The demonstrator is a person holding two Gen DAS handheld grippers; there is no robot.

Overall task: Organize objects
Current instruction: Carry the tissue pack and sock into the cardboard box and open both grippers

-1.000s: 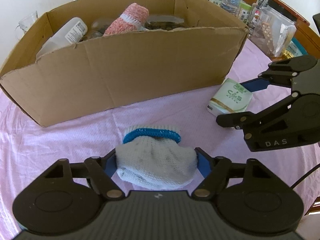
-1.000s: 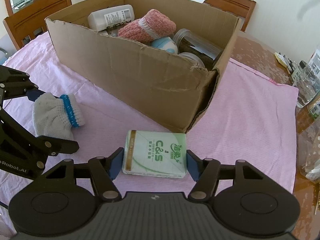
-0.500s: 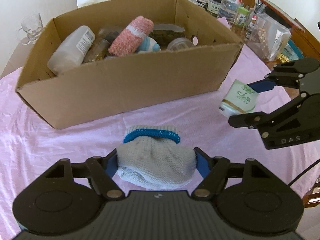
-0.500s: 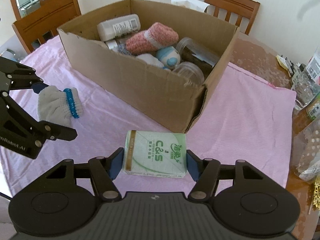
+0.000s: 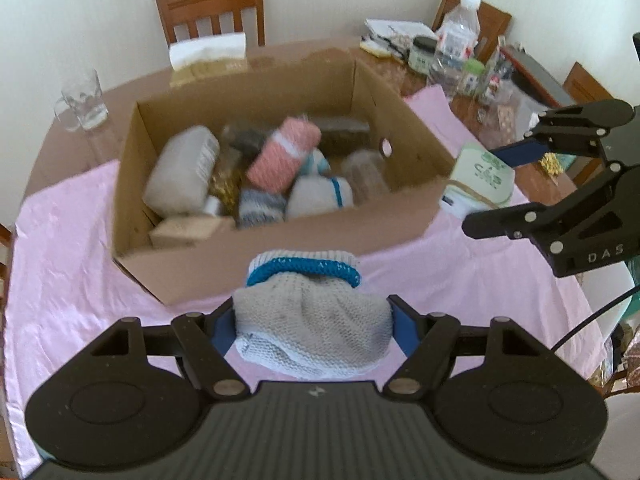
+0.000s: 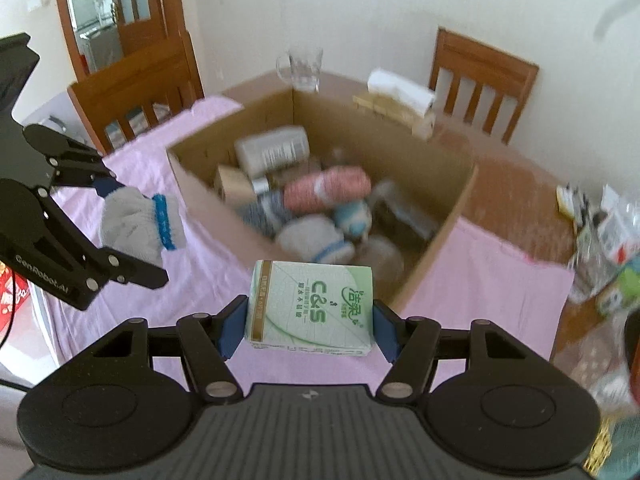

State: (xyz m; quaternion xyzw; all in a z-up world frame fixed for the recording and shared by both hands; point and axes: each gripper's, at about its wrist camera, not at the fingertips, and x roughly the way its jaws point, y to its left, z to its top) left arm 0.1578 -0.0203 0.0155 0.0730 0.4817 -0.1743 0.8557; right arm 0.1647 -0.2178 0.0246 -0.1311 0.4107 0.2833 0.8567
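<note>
My left gripper [image 5: 312,326] is shut on a grey knitted sock roll with a blue band [image 5: 310,320], held in the air in front of the cardboard box [image 5: 280,248]. In the right wrist view the same sock roll [image 6: 138,226] hangs at the left. My right gripper [image 6: 310,320] is shut on a green tissue pack [image 6: 312,306], raised near the box's right corner; this tissue pack [image 5: 478,180] also shows in the left wrist view. The box [image 6: 448,216] holds a pink sock roll [image 5: 282,154], a white bottle [image 5: 182,178] and several other items.
A pink cloth [image 5: 60,280] covers the table. A glass mug [image 5: 82,102] and a napkin holder [image 5: 208,54] stand behind the box. Bottles and jars [image 5: 456,54] crowd the back right. Wooden chairs [image 6: 480,80] ring the table.
Both grippers have risen well above the table with their loads, so the box's inside now shows from above. The views are blurred by motion.
</note>
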